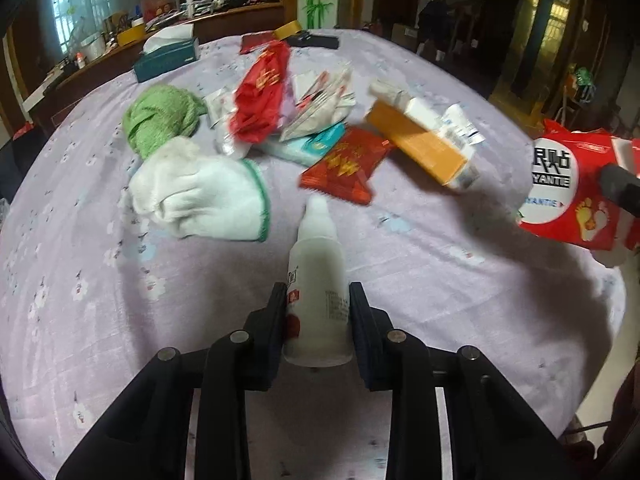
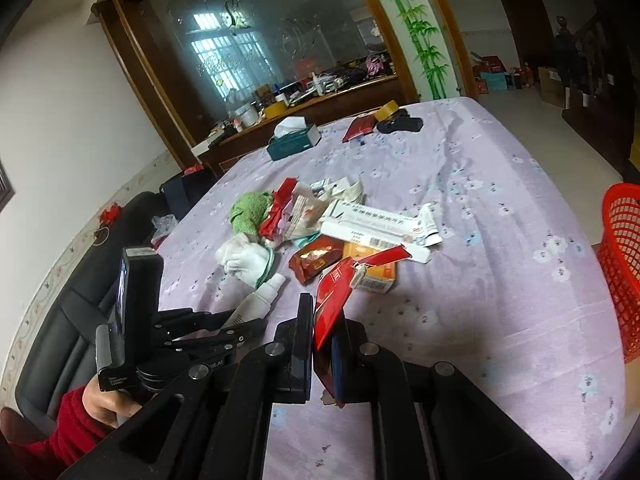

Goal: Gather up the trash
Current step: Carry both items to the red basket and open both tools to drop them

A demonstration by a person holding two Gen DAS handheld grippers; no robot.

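A lilac flowered tabletop [image 2: 500,280] carries a litter heap beside a red basket [image 2: 622,272] at its edge. The right hand-held gripper [image 2: 322,344] clamps a red packet [image 2: 334,304]; the left hand-held gripper [image 1: 318,320] grips a white bottle [image 1: 318,280] lying near the heap.

cloth [image 1: 400,272]: pale lilac, small white and blue flowers
bottle [image 1: 316,280]: milky white, red mark on label
left tongs [image 1: 316,320]: black
right tongs [image 2: 322,336]: black
packet [image 2: 340,296]: red, white print
towel [image 1: 160,120]: green
rag [image 1: 200,196]: white, green hem
box [image 1: 420,144]: orange and white
sachet [image 1: 344,164]: red, gold characters
tissue box [image 1: 168,62]: dark teal
basket [image 2: 620,264]: red mesh
sleeve [image 2: 68,436]: red
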